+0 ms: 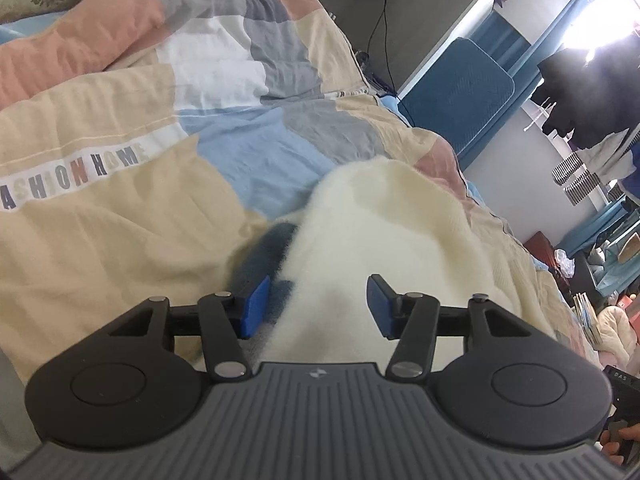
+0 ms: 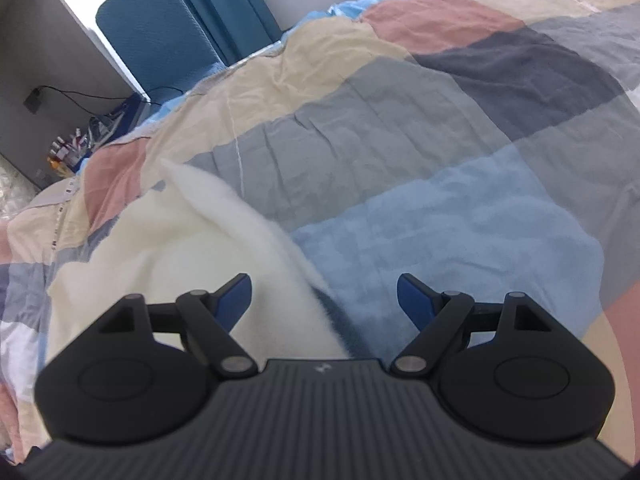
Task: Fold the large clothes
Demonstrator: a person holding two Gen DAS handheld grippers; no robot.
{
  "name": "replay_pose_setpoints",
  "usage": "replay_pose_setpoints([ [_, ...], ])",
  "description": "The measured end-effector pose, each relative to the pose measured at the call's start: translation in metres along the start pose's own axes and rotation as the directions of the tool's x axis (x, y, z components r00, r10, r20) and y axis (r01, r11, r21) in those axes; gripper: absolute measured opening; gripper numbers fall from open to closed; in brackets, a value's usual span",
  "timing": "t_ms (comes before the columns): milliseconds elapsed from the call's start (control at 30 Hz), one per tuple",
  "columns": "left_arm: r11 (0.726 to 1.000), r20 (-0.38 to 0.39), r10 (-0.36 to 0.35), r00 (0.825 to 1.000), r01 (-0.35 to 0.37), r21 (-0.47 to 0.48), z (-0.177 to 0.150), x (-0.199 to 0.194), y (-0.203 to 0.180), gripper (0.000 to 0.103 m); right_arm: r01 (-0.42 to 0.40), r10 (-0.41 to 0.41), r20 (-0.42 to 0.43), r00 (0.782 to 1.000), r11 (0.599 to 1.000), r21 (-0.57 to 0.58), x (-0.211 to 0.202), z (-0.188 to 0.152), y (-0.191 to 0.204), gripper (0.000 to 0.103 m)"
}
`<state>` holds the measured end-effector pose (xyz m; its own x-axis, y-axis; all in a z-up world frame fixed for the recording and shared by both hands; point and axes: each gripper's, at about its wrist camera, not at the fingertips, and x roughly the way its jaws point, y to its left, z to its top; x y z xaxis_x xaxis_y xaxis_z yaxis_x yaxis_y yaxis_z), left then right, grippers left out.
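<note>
A fluffy cream-white garment [image 1: 384, 232] with a dark blue part [image 1: 264, 252] lies on a patchwork quilt [image 1: 120, 216]. My left gripper [image 1: 318, 304] is open just above it, the cloth filling the gap between the blue pads [image 1: 256, 304]. In the right wrist view the same garment [image 2: 168, 248] lies at lower left with its blue trim [image 2: 340, 320] running under my right gripper [image 2: 324, 300], which is open over its edge. Neither gripper holds anything.
The quilt [image 2: 440, 140] covers the whole bed. A blue padded chair [image 1: 456, 88] and a grey cabinet with a black cable [image 1: 380, 16] stand beyond the bed's far edge. Hanging clothes [image 1: 592, 92] and clutter fill the right side.
</note>
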<state>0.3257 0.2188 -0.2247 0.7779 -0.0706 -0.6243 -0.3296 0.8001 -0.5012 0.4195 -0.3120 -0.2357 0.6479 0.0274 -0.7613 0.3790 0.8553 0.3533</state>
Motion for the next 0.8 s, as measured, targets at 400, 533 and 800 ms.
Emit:
replay_pose_setpoints([
  [400, 1.000, -0.019, 0.011, 1.000, -0.011, 0.004, 0.000, 0.015, 0.005, 0.031, -0.143, 0.159, -0.084, 0.984, 0.975, 0.167, 0.014, 0.000, -0.018, 0.038],
  [533, 1.000, -0.031, -0.009, 0.999, 0.009, 0.003, 0.002, 0.008, 0.009, 0.017, -0.169, 0.181, -0.075, 0.981, 0.975, 0.145, 0.009, -0.002, -0.014, 0.022],
  [800, 0.999, -0.028, -0.028, 0.999, 0.027, -0.034, -0.009, -0.028, 0.021, 0.013, -0.325, 0.325, -0.041, 0.945, 0.946, 0.007, -0.034, 0.001, -0.015, 0.011],
])
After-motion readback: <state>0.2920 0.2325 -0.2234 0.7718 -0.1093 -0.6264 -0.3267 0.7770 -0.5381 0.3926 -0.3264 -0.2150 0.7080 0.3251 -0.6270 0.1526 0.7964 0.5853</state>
